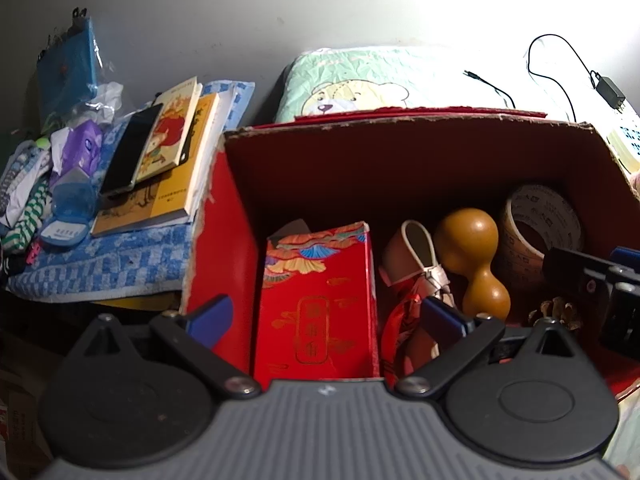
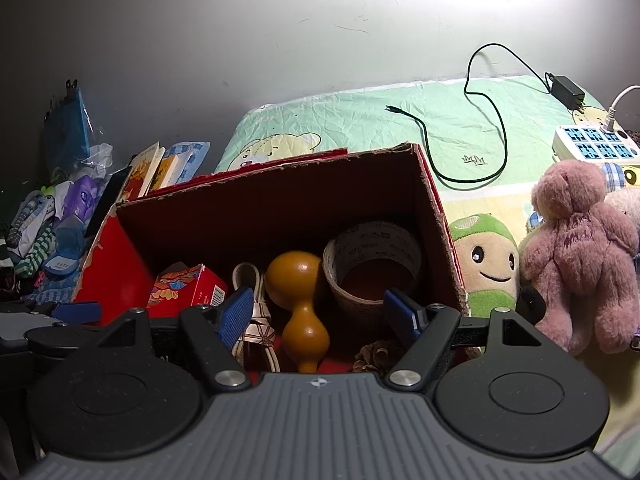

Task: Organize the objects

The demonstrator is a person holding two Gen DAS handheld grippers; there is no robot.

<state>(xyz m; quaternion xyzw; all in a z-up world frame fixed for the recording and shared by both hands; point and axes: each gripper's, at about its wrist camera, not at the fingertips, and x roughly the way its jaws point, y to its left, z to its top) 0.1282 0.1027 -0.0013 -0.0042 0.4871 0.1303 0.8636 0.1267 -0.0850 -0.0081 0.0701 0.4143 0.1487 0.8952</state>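
Open red cardboard box [image 1: 236, 216] on a bed, torn along its top rim, dark inside. Packed along the bottom from the left: a red gift packet [image 1: 318, 300] with gold lettering and fan patterns, a white shoe [image 1: 416, 256], a tan wooden gourd [image 1: 474, 256] standing upright, a roll of printed tape [image 1: 540, 228] against the right wall, a pine cone [image 1: 554, 314] at the near edge.

Left tool [image 1: 324, 316] poised over the box's near-left corner, blue pads [image 1: 210, 316] spread wide and gripping nothing; packet directly between them, gourd just past the right pad. Right tool [image 2: 322, 314] over the near-right part of the box, fingers likewise apart and empty; gourd [image 2: 302, 300] and shoe [image 2: 252, 304] between them, tape roll [image 2: 372, 268] just ahead, pine cone [image 2: 374, 354] beneath the right finger.

Left of the box, on a blue checked towel [image 1: 116, 264]: stacked books [image 1: 168, 160] with a dark phone [image 1: 132, 148] on top, striped socks [image 1: 28, 200] beside them. Right of the box: a pink teddy bear [image 2: 580, 252], a green-capped plush doll [image 2: 486, 256], a power strip [image 2: 594, 146] and a black charger cable [image 2: 486, 120] on the green bedspread [image 2: 360, 120].
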